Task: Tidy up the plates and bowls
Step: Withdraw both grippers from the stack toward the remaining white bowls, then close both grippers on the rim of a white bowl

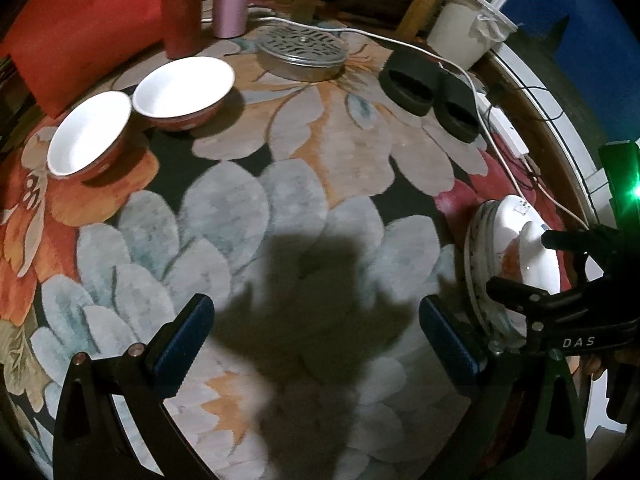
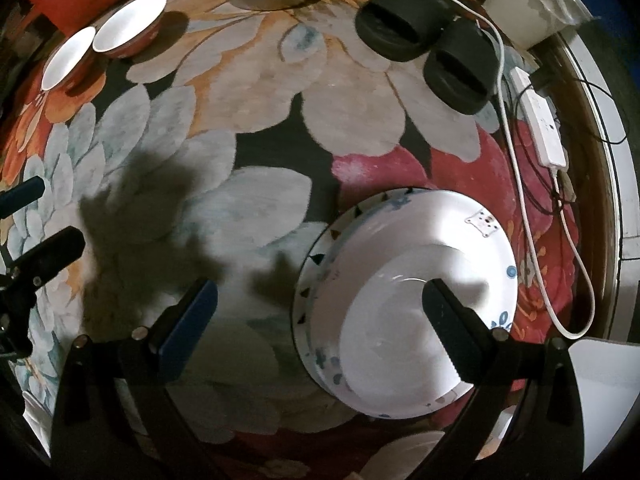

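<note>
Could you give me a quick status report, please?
Left gripper open, empty. Right gripper open over stacked plates. Two red bowls unstacked. Slippers nearby.

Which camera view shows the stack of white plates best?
The right wrist view: the stack of white plates lies almost whole under the open right tongs, top face and blue pattern visible. The left wrist view shows the stack only edge-on at the right border, partly behind the right tongs.
</note>
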The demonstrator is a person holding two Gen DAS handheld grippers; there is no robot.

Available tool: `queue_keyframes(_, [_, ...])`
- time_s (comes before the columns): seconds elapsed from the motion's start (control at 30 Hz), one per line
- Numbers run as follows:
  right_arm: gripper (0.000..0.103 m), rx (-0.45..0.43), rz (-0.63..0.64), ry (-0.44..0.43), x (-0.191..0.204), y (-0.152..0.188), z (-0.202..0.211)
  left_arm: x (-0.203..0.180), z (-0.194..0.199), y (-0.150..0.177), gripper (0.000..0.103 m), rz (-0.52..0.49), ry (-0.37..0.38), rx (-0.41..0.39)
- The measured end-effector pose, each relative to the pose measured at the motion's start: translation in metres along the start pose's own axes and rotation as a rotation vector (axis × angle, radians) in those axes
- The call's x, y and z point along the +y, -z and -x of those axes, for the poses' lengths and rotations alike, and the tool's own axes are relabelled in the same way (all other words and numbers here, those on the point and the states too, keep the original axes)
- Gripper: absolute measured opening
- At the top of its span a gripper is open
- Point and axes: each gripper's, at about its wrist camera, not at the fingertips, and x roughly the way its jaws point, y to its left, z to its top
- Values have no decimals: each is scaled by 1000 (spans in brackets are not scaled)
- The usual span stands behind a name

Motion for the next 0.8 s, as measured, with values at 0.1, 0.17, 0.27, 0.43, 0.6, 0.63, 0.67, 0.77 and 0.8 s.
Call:
queue_keyframes(0.1, [103, -1, 9, 0, 7, -1, 0, 10, 2, 3, 102, 14, -9, 1])
queue_keyframes(0.17, [103, -1, 17, -1, 12, -3, 0, 16, 3, 5, 102, 23, -14, 2])
queue_keyframes(0.27, [103, -2, 25, -4, 19, -4, 0, 25, 5, 8, 102, 37, -21, 2])
queue_keyframes(0.43, [103, -4, 50, -16, 33, -10, 1, 39, 6, 12, 102, 59, -34, 3])
queue_keyframes(0.6, [103, -17, 94, -43, 52, -19, 3, 61, 6, 14, 102, 101, -54, 5])
queue_keyframes(0.63, [103, -19, 101, -47, 55, -22, 2, 66, 6, 14, 102, 111, -59, 5])
queue_keyframes(0.67, [103, -21, 109, -55, 58, -25, 2, 73, 6, 14, 102, 125, -64, 5])
queue_keyframes(0.77, [103, -27, 134, -88, 72, -37, -2, 92, 6, 12, 102, 158, -82, 3])
queue_keyframes(0.8, [103, -28, 142, -100, 77, -42, -4, 100, 6, 10, 102, 174, -89, 2])
